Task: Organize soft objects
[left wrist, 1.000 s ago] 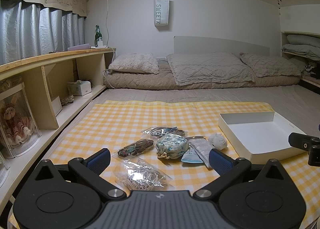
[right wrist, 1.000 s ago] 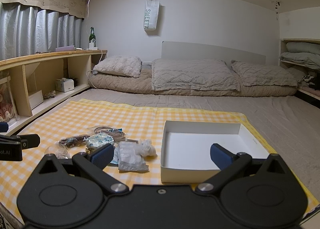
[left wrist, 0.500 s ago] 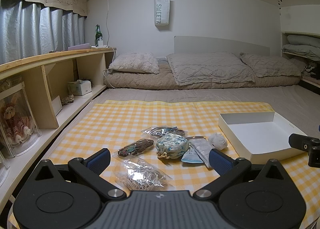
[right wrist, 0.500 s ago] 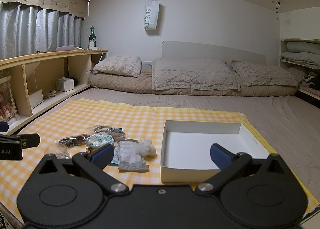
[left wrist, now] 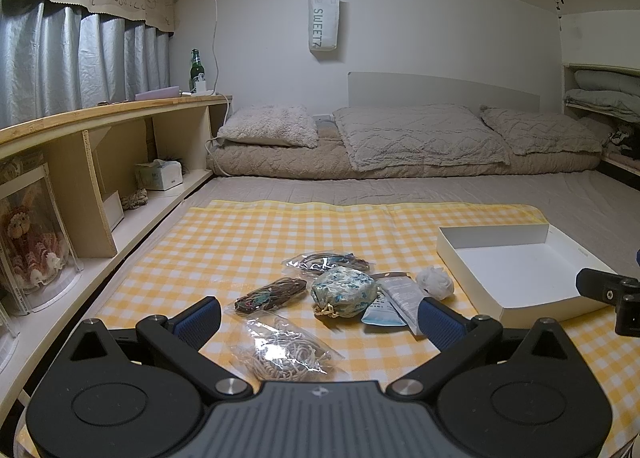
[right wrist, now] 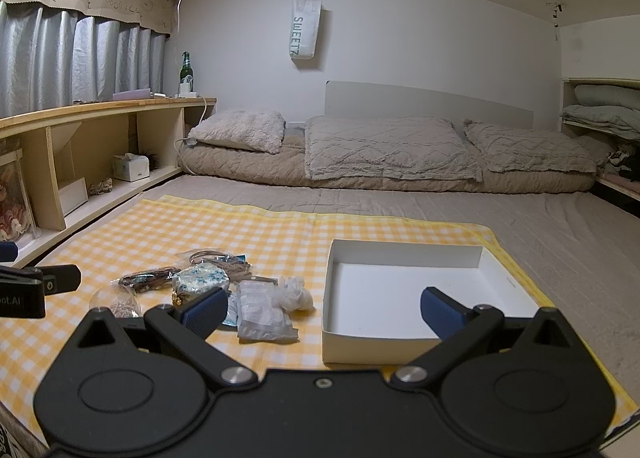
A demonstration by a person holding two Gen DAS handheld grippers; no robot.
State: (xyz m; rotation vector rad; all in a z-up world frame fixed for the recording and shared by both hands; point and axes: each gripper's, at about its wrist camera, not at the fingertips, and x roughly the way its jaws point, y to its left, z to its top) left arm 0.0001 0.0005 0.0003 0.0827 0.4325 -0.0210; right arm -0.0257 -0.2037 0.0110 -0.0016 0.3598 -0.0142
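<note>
The left hand-held gripper [left wrist: 319,318] covers the near end of the bag of bands [left wrist: 282,352] and part of the wipes [left wrist: 400,294]. The box [right wrist: 404,290] front is partly behind the right hand-held gripper [right wrist: 324,308]. Wipes print is unreadable.

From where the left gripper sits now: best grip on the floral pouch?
Take the floral pouch across its rounded middle, coming from above and the near side with the left gripper, whose jaws stand wide open. It lies as a plump dome on the checked cloth, with packets crowding its right, so the drawstring end nearest the gripper looks freest.
</note>
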